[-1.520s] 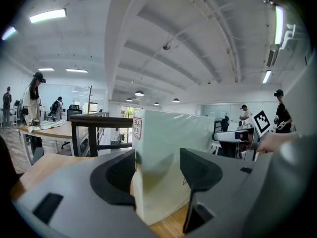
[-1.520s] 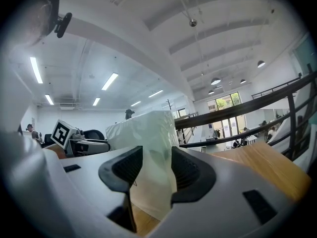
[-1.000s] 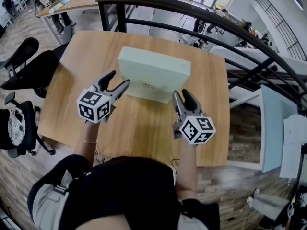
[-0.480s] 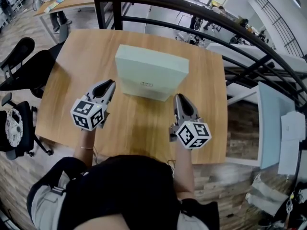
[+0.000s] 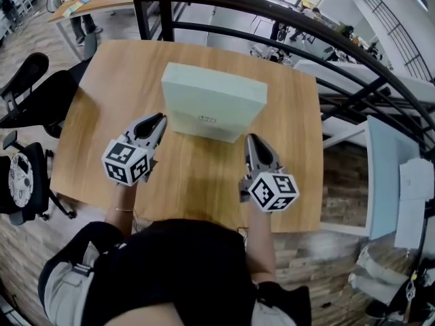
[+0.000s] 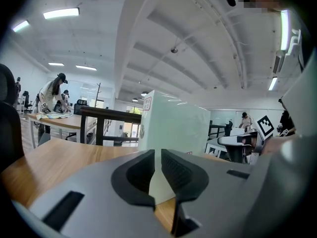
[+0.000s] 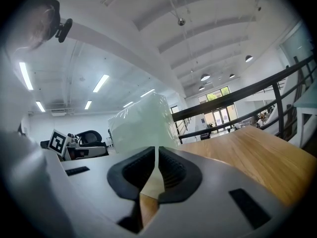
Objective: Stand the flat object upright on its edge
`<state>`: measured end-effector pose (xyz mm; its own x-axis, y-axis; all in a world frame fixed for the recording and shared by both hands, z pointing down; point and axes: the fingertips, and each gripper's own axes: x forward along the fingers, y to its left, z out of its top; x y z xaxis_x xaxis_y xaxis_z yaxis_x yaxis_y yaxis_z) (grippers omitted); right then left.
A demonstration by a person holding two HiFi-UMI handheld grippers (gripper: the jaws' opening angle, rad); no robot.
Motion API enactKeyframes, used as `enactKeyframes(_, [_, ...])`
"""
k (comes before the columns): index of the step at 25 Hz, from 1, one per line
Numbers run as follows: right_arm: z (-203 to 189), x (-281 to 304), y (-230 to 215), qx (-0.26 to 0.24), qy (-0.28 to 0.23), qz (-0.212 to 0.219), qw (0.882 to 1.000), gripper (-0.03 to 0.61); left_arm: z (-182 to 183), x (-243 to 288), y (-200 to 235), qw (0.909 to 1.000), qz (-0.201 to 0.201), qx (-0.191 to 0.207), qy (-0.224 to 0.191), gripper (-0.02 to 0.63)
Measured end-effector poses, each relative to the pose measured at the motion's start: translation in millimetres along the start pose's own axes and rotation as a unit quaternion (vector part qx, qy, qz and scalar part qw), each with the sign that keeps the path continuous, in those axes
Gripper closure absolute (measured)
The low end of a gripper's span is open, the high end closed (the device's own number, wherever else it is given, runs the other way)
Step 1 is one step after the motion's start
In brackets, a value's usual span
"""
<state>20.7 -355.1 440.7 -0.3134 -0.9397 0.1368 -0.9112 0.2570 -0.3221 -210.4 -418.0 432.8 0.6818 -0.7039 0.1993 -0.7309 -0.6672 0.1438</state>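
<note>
A pale green flat box (image 5: 214, 97) lies flat on the wooden table (image 5: 88, 148), with a small label on its near side. My left gripper (image 5: 157, 120) is shut and empty, its tips just off the box's near left corner. My right gripper (image 5: 250, 140) is also shut and empty, close to the near right corner. In the left gripper view the box (image 6: 173, 125) rises right beyond the shut left gripper (image 6: 159, 155). The right gripper view shows the box (image 7: 141, 120) just past the shut right gripper (image 7: 156, 152). I cannot tell whether either tip touches it.
A black metal railing (image 5: 272, 15) curves behind the table's far edge and down the right side. Black office chairs (image 5: 30, 90) stand to the left. A pale blue panel (image 5: 384, 175) lies on the floor at the right. The person's body is at the table's near edge.
Both grippers went from open to shut and drew back a little toward the near side of the table. The box has stayed where it was.
</note>
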Motion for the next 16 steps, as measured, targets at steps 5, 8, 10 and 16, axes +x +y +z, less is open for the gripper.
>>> enactKeyframes(5, [-1.6, -2.2, 2.1, -0.001, 0.003, 0.005, 1.000, 0.541, -2.7, -0.7, -4.1, 1.0000, -0.002, 0.002, 0.004, 0.561])
enactKeyframes(8, [-1.4, -3.9, 3.4, -0.001, 0.002, 0.007, 1.000, 0.541, -3.0, -1.3, -5.4, 1.0000, -0.003, 0.002, 0.006, 0.561])
enactKeyframes(10, [-3.0, -4.3, 3.4, -0.001, 0.005, 0.008, 1.000, 0.541, -3.1, -1.4, -5.9, 1.0000, -0.004, 0.001, 0.006, 0.561])
enactKeyframes(16, [-2.7, -8.7, 2.0, 0.000, 0.002, 0.013, 1.000, 0.541, 0.3, -0.5, -11.0, 1.0000, -0.005, 0.003, 0.003, 0.561])
